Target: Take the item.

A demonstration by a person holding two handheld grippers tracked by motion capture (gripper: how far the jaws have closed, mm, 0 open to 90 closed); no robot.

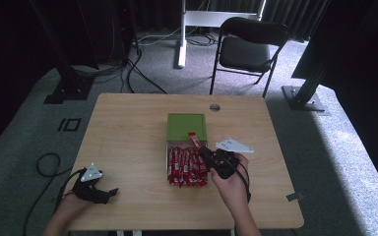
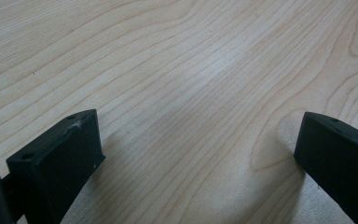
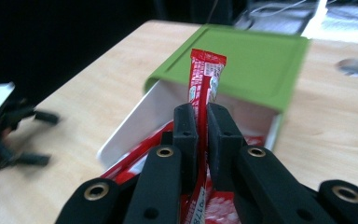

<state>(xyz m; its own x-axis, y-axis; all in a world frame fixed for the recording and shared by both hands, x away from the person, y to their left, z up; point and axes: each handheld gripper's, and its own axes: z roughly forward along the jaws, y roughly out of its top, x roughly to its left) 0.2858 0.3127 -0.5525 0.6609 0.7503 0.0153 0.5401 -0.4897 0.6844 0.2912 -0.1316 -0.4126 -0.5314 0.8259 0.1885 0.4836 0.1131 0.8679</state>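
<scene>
Your right tongs (image 3: 199, 122) are clamped on one red packet (image 3: 204, 79), lifted just over the tray (image 1: 168, 156) w/ the green lid (image 1: 186, 126), mid-desk (image 1: 128, 132). Left tongs (image 1: 103, 194) sit spread wide, empty, near-left. Looks like mid-pick; next prob carry it clear & set down.

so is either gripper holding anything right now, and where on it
The right gripper is shut on a red packet, pinched about mid-length, its top end sticking up past the jaws. The left gripper is open over bare table, holding nothing.
</scene>
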